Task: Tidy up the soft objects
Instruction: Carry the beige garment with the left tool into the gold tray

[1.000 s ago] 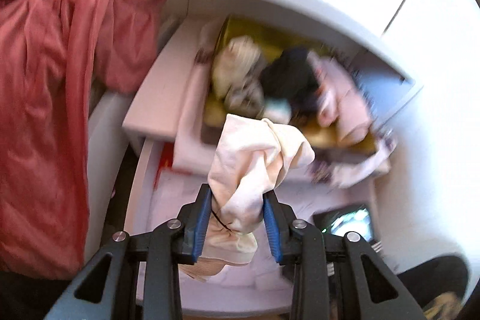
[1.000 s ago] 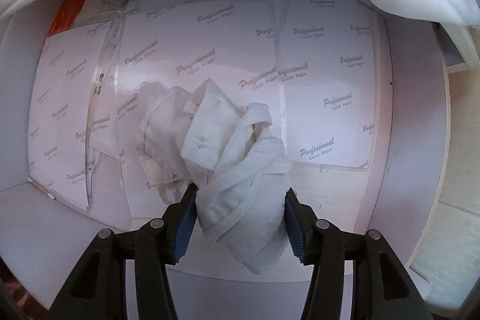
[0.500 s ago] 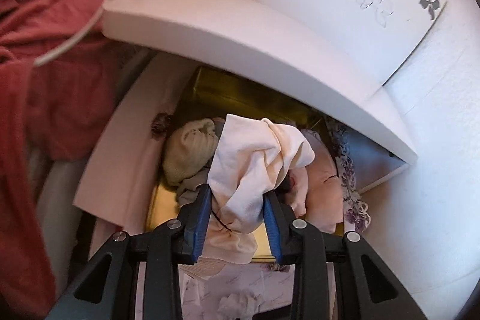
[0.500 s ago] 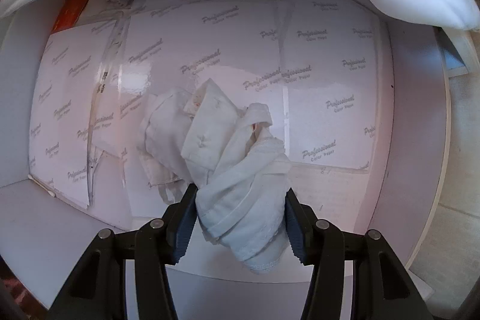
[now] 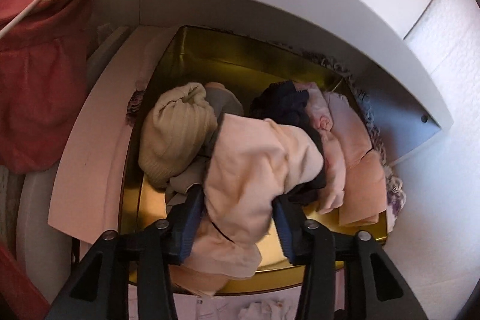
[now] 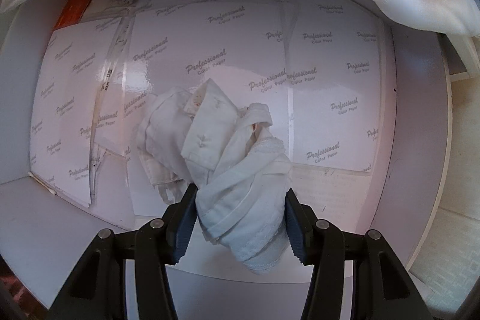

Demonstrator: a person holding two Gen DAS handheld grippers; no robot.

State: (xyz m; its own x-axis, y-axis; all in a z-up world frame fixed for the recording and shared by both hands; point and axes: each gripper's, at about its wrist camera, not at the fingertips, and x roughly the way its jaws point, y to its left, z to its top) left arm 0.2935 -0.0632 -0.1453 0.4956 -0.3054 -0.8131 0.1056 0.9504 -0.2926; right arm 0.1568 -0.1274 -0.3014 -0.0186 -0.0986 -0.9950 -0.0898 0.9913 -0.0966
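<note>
Hovering low in the frame over a gold tin (image 5: 240, 62) packed with rolled garments, the left hand-held gripper (image 5: 237, 218) has just been opening its jaws, a pale pink cloth (image 5: 258, 170) still between them. The right hand-held gripper (image 6: 240, 218) clamps a white bundled garment (image 6: 240, 185) above a paper-lined drawer (image 6: 414, 110).

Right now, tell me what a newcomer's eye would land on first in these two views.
The gold metal box under a white shelf, packed with rolled soft garments, stands out first. Over it the left gripper has just been opening, with a pale pink bundled cloth between its fingers. In the other view, the right gripper clamps a crumpled white cloth above glossy printed white paper sheets.
</note>
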